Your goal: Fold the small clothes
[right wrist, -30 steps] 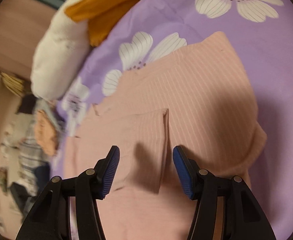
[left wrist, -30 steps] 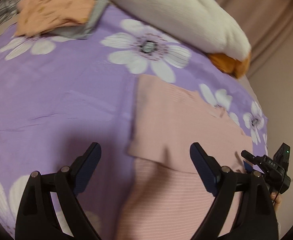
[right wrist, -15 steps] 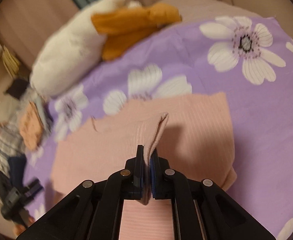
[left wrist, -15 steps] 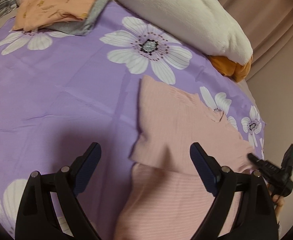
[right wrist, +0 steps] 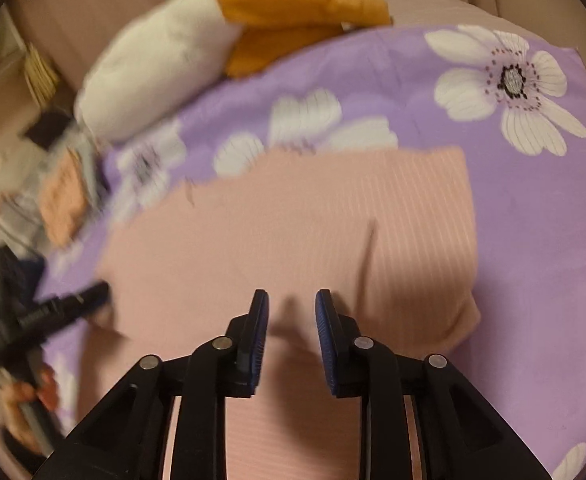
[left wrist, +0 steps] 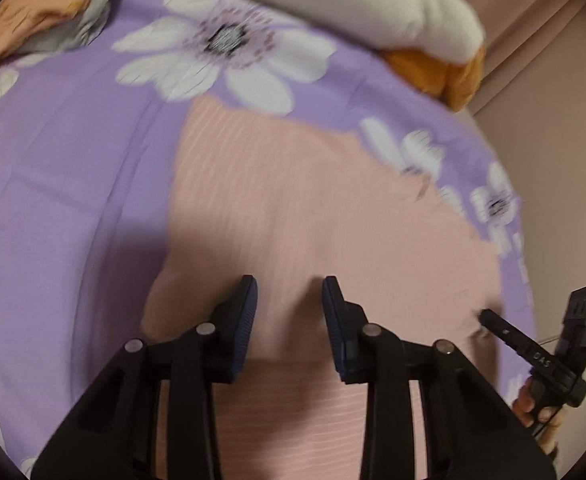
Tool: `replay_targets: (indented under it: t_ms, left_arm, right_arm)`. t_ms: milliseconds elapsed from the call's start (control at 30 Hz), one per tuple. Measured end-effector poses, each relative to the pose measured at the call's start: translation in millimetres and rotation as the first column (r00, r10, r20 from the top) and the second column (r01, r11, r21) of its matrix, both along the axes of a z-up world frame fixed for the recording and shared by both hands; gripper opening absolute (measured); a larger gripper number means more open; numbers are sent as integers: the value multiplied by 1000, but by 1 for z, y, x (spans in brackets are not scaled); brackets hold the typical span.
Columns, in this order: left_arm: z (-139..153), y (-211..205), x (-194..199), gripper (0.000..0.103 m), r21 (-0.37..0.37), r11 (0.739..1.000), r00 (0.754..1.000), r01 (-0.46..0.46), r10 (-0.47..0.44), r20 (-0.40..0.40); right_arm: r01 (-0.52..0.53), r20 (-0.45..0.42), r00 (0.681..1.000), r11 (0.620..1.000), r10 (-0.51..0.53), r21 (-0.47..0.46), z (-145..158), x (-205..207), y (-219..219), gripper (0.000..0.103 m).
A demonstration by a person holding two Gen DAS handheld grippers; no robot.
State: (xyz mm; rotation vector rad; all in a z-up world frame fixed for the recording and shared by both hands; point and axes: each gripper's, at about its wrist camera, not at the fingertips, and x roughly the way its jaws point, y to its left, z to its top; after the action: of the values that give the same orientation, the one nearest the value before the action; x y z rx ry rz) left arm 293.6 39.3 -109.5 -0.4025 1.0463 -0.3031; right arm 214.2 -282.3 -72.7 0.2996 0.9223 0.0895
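The pink ribbed garment [left wrist: 317, 216] lies flat on the purple flowered bedsheet [left wrist: 61, 184], directly under and ahead of both my grippers; in the right wrist view the same pink ribbed garment [right wrist: 293, 232] spreads from below the jaws forward to a straight far edge, with a folded-over layer ending just ahead of the tips. My left gripper [left wrist: 289, 300] hovers over the near fold of it; its jaws have just been closing and now stand a narrow gap apart, with only the cloth's flat surface showing between the pads, nothing pinched. My right gripper [right wrist: 291, 308] sits over the middle of the garment; its jaws have just been opening again after a pinch and are likewise a small gap apart, the fabric lying loose beneath them with one shallow crease ahead and to the right of the tips. Off to the right of my left jaws I can see the right tool's nose at the garment's edge, with the hand [left wrist: 533, 408] that holds it. Beyond the garment, ahead of the jaws, rest a white pillow [right wrist: 157, 76] and an orange cloth [right wrist: 293, 20] against it. Ahead and left of the left jaws lies a peach printed cloth [left wrist: 41, 8] on something grey; the pictures are blurred there
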Motion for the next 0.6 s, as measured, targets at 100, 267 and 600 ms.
replay_targets:
  t_ms: [100, 267, 600]
  left_arm:
    - [-9, 14, -2, 14, -35, 999, 1000, -24, 24, -1]
    - [5, 38, -17, 42, -121, 990, 996, -72, 66, -58]
    - [40, 97, -134, 89, -140, 990, 999, -33, 32, -6]
  right_arm:
    - [-1, -16, 1000, 1000, 1, -2, -12, -1, -7, 24]
    - [21, -37, 999, 1000, -20, 13, 1, -10, -15, 24]
    - [46, -23, 999, 990, -44, 134, 16, -111, -45, 49]
